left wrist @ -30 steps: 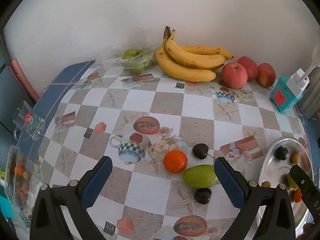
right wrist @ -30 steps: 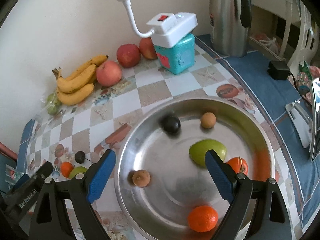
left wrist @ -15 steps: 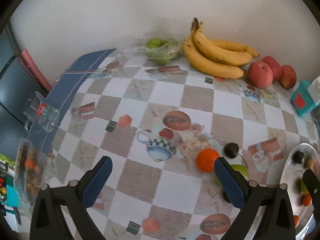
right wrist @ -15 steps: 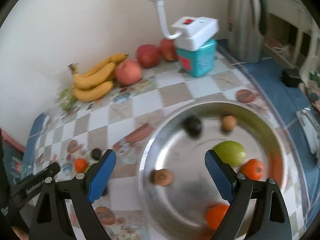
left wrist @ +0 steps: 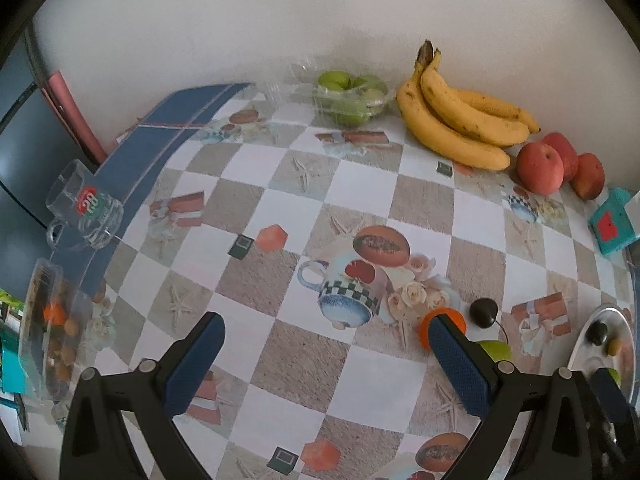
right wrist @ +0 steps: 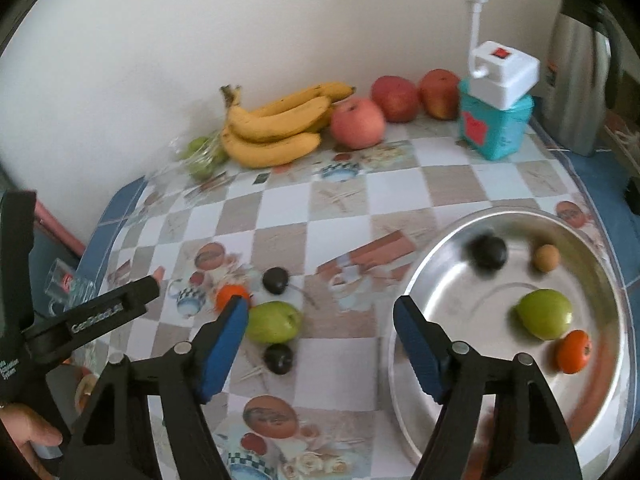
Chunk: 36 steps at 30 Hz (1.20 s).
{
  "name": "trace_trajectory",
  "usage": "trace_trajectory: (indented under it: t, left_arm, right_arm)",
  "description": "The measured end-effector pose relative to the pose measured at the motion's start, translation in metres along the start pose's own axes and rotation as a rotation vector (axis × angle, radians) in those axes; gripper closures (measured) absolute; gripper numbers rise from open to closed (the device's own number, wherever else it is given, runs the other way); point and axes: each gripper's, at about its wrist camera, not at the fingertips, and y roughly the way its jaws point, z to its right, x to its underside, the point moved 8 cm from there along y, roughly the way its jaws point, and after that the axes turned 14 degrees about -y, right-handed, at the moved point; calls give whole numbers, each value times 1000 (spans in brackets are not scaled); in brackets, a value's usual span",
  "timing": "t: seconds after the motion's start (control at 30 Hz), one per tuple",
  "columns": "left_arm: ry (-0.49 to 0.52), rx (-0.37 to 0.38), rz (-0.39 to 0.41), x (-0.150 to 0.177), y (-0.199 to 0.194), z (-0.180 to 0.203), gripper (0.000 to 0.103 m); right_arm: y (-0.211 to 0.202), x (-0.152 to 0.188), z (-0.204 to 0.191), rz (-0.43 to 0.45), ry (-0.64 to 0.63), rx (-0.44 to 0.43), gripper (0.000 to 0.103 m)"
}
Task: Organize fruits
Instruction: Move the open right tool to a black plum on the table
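On the checked tablecloth lie an orange point(right wrist: 232, 294), a green fruit point(right wrist: 274, 322) and two dark plums point(right wrist: 275, 280) point(right wrist: 279, 358). My right gripper point(right wrist: 322, 344) hovers between them and the steel tray point(right wrist: 460, 320); its jaws are closing with nothing between them. The tray holds a dark plum point(right wrist: 488, 252), a small brown fruit point(right wrist: 546, 258), a green fruit point(right wrist: 544, 314) and an orange-red fruit point(right wrist: 574, 352). My left gripper point(left wrist: 326, 360) is open and empty. Its right finger partly hides the orange point(left wrist: 454, 318), beside one plum point(left wrist: 483, 312) and the green fruit point(left wrist: 496, 350).
Bananas point(right wrist: 276, 128), three red apples point(right wrist: 358, 122) and bagged green fruit point(left wrist: 352, 92) line the wall. A teal box point(right wrist: 496, 128) with a white switch and a steel flask point(right wrist: 580, 80) stand at the right. A glass mug point(left wrist: 84, 208) and a clear box point(left wrist: 52, 332) sit at the left edge.
My right gripper has swung left off the tray toward the loose fruit, and its jaws have narrowed. My left gripper has shifted left, so the loose fruit now sits by its right finger.
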Motion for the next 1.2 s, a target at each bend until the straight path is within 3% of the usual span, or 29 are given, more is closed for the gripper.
trace_trajectory:
  t: [0.37,0.63,1.2]
  left_arm:
    - [8,-7,-103,19,31,4,0]
    - [-22,-12,-130,22,40,-3,0]
    - [-43,3,-183,21,55,-14,0]
  right_arm:
    - [23,16,-19,-80,-37,-28,27]
    - [42,31,-23,-174,-41,-27,27]
    - [60,48,-25,-260,-60,-20,27]
